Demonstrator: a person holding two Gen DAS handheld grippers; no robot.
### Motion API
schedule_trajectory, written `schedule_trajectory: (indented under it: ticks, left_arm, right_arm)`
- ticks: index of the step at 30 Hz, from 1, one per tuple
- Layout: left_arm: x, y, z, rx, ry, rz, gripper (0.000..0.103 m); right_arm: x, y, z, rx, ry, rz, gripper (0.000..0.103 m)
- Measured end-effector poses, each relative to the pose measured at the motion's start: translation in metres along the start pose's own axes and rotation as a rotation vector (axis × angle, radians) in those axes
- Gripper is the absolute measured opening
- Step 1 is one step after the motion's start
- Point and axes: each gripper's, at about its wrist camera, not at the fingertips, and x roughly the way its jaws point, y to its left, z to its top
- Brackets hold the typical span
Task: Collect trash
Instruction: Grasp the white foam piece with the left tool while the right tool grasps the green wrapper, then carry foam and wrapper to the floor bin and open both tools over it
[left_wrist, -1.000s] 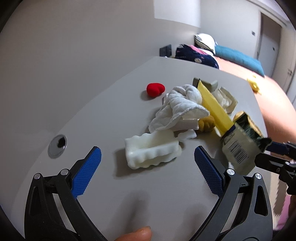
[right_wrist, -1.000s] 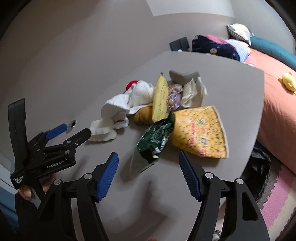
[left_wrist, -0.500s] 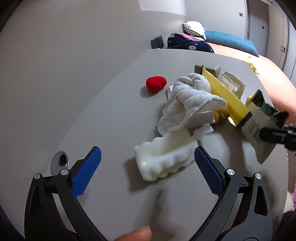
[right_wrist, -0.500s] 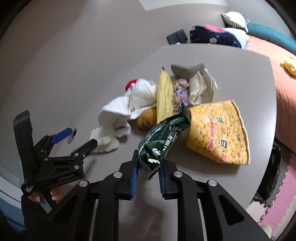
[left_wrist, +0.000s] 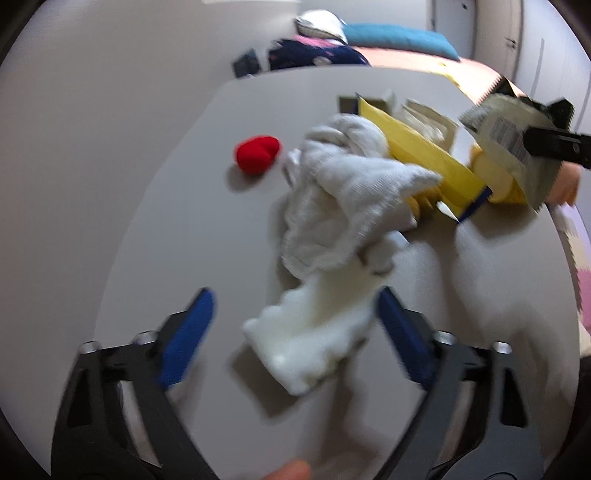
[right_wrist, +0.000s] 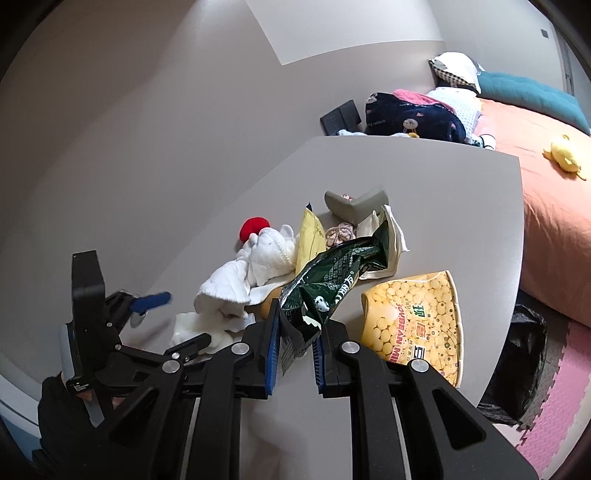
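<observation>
A white foam piece (left_wrist: 314, 332) lies on the grey table (left_wrist: 184, 206) between the blue pads of my left gripper (left_wrist: 295, 332). Its jaws are closing, and the left pad stands clear of the foam, so nothing is gripped. My right gripper (right_wrist: 295, 343) is shut on a crumpled dark green snack bag (right_wrist: 332, 280) and holds it tilted above the table. The left wrist view shows that bag (left_wrist: 509, 136) raised at the right. A white towel (left_wrist: 340, 192), a yellow packet (left_wrist: 424, 158) and a red heart-shaped thing (left_wrist: 256, 155) lie behind the foam.
A flat yellow soybean bag (right_wrist: 413, 321), a grey corner piece (right_wrist: 354, 203) and torn white wrappers (right_wrist: 391, 251) lie on the table. A black trash bag (right_wrist: 517, 354) sits on the floor past the table's right edge. A bed (right_wrist: 554, 206) stands beyond.
My right gripper closed on the green bag and lifted it off the table. My left gripper came down over the foam piece, rolled, and its jaws have narrowed.
</observation>
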Motion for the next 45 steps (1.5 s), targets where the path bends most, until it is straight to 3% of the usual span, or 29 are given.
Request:
schedule_trajectory:
  ticks: [3,11,18,23,25,29,32,35,45]
  left_arm:
    - [0.001,-0.005,-0.002,0.013,0.020,-0.032,0.059]
    - [0.006,-0.007,-0.010,-0.038,0.079,-0.046,0.058]
    - [-0.005,-0.025,-0.024,-0.033,0.054,0.030,0.037]
    - [-0.016,-0.043,-0.041,-0.089,0.011,0.162,0.032]
    - [-0.023,-0.047,-0.045,-0.120,0.002,0.177,0.029]
    - [-0.043,-0.047,-0.050,-0.188,-0.011,0.100,0.026]
    - [-0.048,-0.049,-0.051,-0.201,-0.021,0.136,0.023]
    - [-0.059,-0.051,-0.048,-0.260,-0.054,0.119,0.020]
    - [-0.089,-0.085,0.000,-0.259,-0.166,0.078,0.020]
  right_arm:
    - [0.001,0.003,-0.003,-0.005,0.007,0.007,0.017]
    - [-0.005,0.006,-0.005,-0.012,0.002,0.026,0.017]
    - [-0.015,0.005,-0.005,-0.012,-0.019,0.038,0.017]
    - [-0.028,0.007,-0.007,-0.036,-0.050,0.039,0.017]
    - [-0.034,0.007,-0.009,-0.044,-0.063,0.035,0.017]
    - [-0.048,0.000,-0.008,-0.043,-0.086,0.031,0.017]
    - [-0.058,-0.008,-0.006,-0.033,-0.106,0.032,0.017]
    - [-0.067,-0.016,-0.003,-0.032,-0.115,0.033,0.017]
    - [-0.097,-0.043,0.009,-0.046,-0.151,0.021,0.017]
